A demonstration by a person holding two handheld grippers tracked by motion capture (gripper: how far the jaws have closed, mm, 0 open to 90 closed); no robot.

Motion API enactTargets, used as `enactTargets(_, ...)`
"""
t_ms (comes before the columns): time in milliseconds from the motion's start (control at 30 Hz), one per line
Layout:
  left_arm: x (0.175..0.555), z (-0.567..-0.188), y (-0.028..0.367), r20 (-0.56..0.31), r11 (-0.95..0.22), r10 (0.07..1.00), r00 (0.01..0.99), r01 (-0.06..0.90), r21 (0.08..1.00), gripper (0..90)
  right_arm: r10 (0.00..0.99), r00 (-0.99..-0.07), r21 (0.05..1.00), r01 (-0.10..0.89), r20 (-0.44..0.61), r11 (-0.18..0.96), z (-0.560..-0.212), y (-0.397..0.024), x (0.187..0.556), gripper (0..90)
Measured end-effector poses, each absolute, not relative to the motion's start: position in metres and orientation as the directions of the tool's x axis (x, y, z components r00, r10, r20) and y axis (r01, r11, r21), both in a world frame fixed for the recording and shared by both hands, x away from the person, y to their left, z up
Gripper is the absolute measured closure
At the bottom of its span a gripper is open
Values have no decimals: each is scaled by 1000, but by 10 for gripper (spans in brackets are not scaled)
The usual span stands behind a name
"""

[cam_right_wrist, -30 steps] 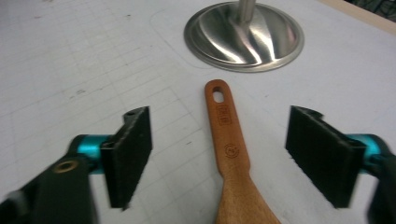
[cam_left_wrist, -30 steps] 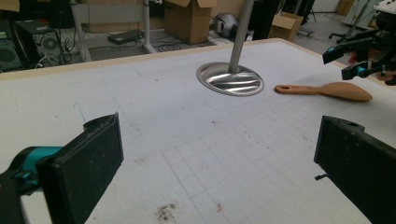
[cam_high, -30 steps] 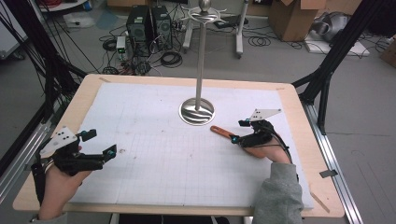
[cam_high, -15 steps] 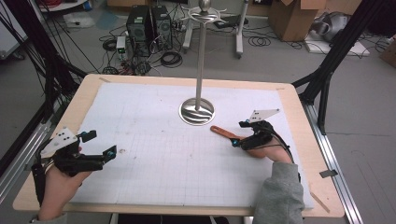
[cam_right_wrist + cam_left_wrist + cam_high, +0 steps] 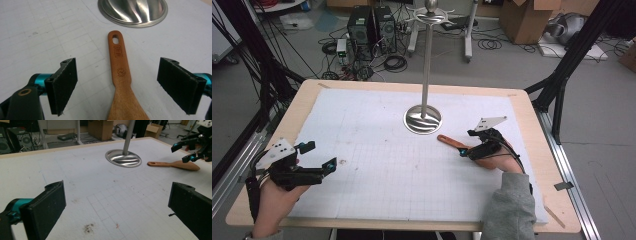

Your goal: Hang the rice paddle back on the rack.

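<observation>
Wooden spatula [image 5: 120,82] lies flat on the gridded white mat [image 5: 377,165] covering the surface, just off the metal stand's round base [image 5: 423,119] at abt 4 o'clock from it. Handle end w/ the hanging hole points toward the base; blade end points away, toward the right gripper [image 5: 473,144].

Right gripper: jaws wide apart, straddling the spatula at the neck where handle widens into blade, one pad each side, neither touching the wood in the right gripper view. Can't tell how high the jaws sit above the mat.

Left gripper [image 5: 318,156]: at abt 8 o'clock on the surface, well apart from the spatula, jaws wide w/ nothing between them. In its own view it faces across the mat toward base, spatula and the other gripper. A small dark smudge [image 5: 88,228] marks the mat just ahead of it.

Stand's pole [image 5: 427,60] rises upright from the base centre.
</observation>
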State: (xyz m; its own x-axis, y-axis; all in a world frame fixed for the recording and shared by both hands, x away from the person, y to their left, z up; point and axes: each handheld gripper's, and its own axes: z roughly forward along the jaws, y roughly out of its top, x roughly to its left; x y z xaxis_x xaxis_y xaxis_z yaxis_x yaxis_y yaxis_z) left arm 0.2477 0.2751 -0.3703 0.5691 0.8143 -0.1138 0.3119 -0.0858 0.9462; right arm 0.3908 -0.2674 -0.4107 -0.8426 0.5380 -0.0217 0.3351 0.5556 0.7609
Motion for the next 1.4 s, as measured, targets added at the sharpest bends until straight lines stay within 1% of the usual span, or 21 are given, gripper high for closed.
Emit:
enactTargets(200,243,-371,279,-114,-83,821,559,315,945,17,530,-847,724,339,-44,601,-415,-260,397,172)
enactTargets(433,240,-373,282,-114,-87,825,554,322,943,17,530,-848,705,356,-33,613,-419,-253,402,197)
enactTargets(867,237,-374,285,-117,-83,830,546,327,941,17,532,-845,671,368,-48,644,-427,-249,408,244)
enactTargets(1067,236,-374,285,-115,-83,830,546,325,942,17,538,-841,649,380,-54,659,-430,-248,410,305)
enactTargets(1400,235,-374,286,-116,-84,831,544,329,941,17,534,-844,642,383,-49,664,-433,-248,412,408)
